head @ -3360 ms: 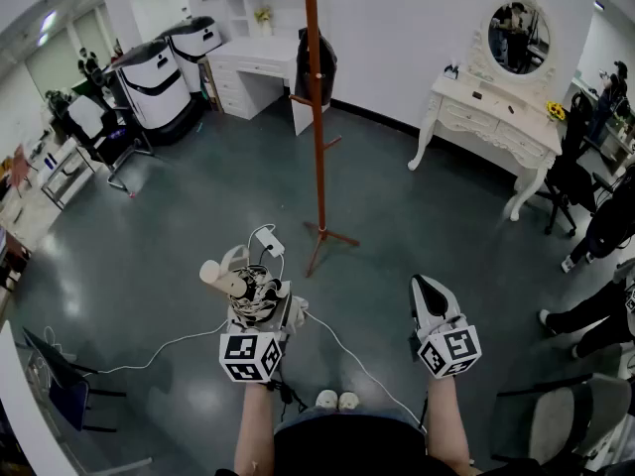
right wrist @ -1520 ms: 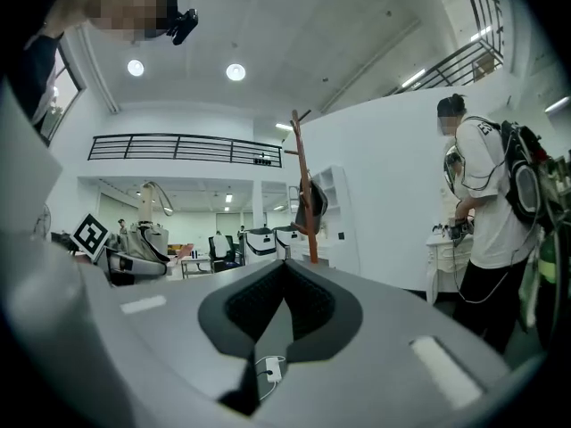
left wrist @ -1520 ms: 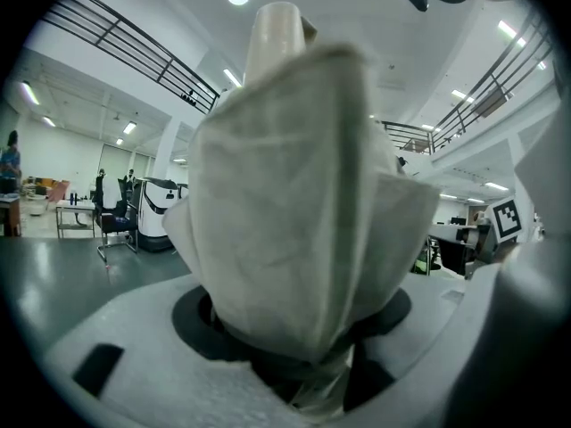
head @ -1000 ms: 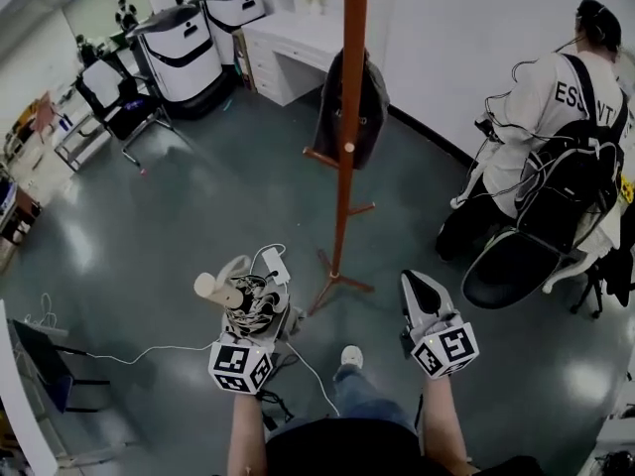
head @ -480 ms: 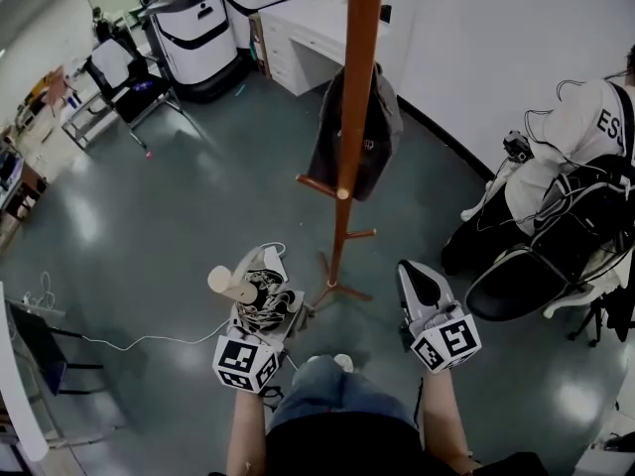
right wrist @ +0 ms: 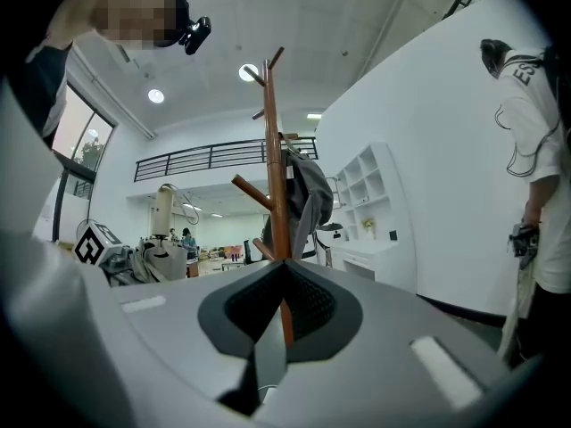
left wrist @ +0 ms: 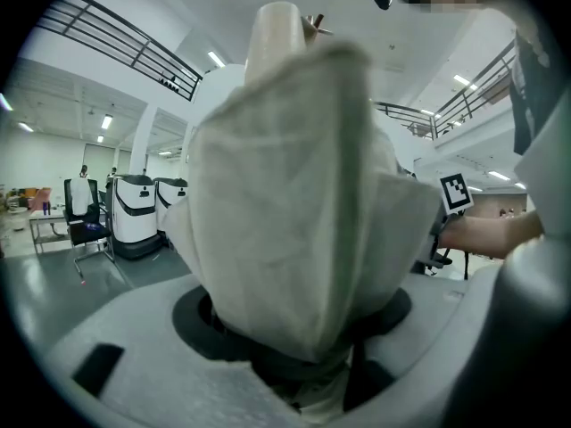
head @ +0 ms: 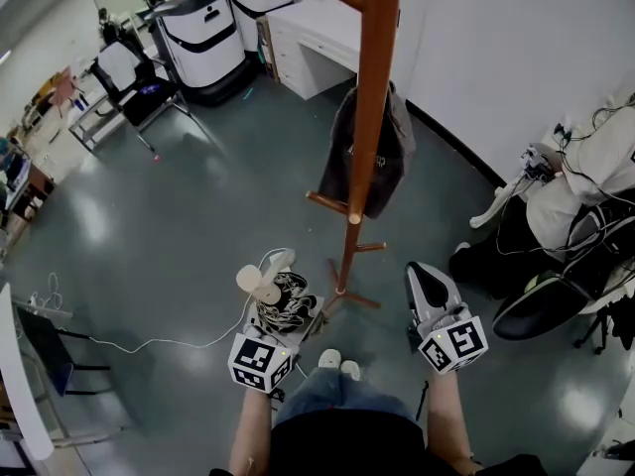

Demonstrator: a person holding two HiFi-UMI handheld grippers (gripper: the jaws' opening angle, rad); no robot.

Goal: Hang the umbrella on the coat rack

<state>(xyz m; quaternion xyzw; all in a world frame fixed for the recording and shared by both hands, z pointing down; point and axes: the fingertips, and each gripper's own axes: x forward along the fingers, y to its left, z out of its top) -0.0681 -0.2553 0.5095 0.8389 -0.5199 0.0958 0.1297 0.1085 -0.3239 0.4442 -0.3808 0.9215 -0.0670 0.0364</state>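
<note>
The folded umbrella (head: 285, 298), black-and-white patterned with a pale cylindrical handle (head: 260, 284), stands upright in my left gripper (head: 276, 310), which is shut on it. In the left gripper view its pale fabric (left wrist: 294, 221) fills the space between the jaws, handle (left wrist: 277, 29) on top. The brown wooden coat rack (head: 372, 117) rises just ahead between both grippers, with a dark bag (head: 382, 157) hanging on its far side. My right gripper (head: 425, 284) is to the right of the rack's base, shut and holding nothing. In the right gripper view the rack pole (right wrist: 275, 176) stands straight beyond the gripper (right wrist: 278, 279), with the umbrella (right wrist: 147, 259) at the left.
The rack's feet (head: 352, 297) spread on the grey floor near my shoes (head: 337, 363). A white cable (head: 149, 345) trails left. A seated person (head: 595, 162) and a chair (head: 551, 300) are at the right. White-and-black machines (head: 198, 28) and a white desk (head: 317, 43) stand behind.
The coat rack has come closer and now towers between the grippers. Both grippers have moved toward it, the umbrella still held. The seated person has slid toward the right edge.
</note>
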